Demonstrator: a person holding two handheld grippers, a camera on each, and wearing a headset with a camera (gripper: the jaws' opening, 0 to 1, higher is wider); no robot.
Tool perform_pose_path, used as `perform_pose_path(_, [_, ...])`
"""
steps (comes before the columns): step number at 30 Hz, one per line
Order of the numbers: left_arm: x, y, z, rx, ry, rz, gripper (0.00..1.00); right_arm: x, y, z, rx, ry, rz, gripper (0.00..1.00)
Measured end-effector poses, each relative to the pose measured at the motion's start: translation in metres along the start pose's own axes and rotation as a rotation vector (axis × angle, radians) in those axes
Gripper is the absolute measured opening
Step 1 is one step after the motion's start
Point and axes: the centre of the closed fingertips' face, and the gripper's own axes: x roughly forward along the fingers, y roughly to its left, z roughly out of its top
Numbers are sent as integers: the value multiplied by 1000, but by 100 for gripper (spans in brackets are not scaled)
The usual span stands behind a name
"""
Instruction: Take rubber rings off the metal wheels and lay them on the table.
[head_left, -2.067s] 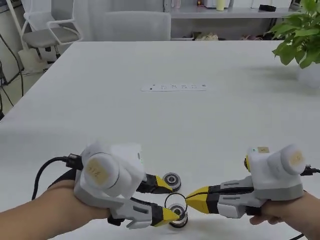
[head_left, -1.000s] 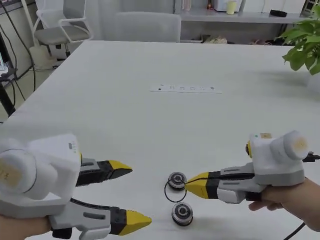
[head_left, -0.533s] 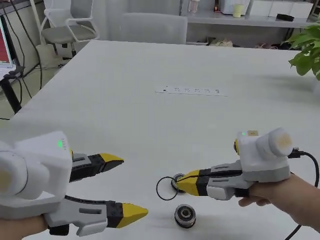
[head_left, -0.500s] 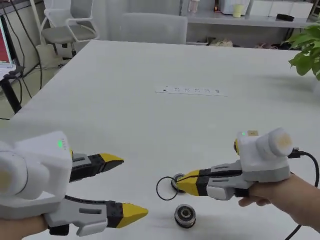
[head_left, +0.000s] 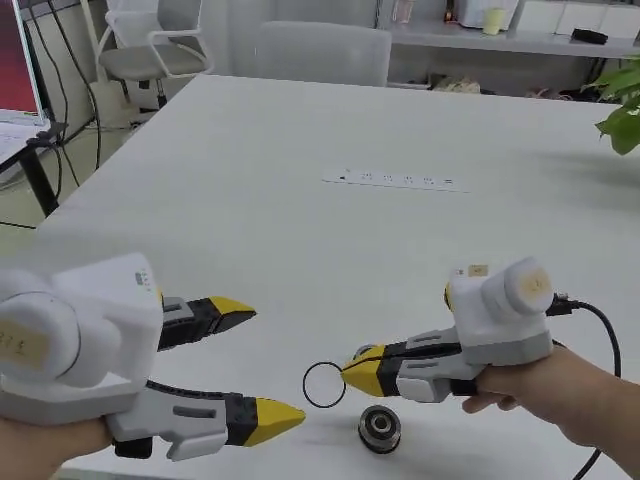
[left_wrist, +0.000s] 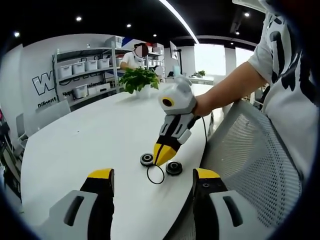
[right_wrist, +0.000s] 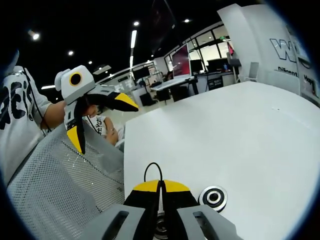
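My right gripper is shut on a thin black rubber ring, which hangs from its yellow tips just over the white table. One metal wheel lies flat just to the right of the ring, below the gripper. The left gripper view shows two wheels on either side of the right gripper, with the ring in front. In the right gripper view, the ring sticks out past the shut tips, a wheel beside them. My left gripper hovers open and empty to the left.
A white power strip lies at mid-table. Chairs stand behind the far edge and a plant is at the far right. A black cable trails from my right gripper. The near table edge is close under both hands.
My left gripper has drawn back left from the wheels and stands open. My right gripper has pulled the ring off and carried it left, away from the wheels.
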Motion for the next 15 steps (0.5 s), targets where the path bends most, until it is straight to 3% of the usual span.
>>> perform_pose_path(15, [2, 2, -7, 8, 28, -1, 61, 23, -1, -18, -28, 94, -9, 0])
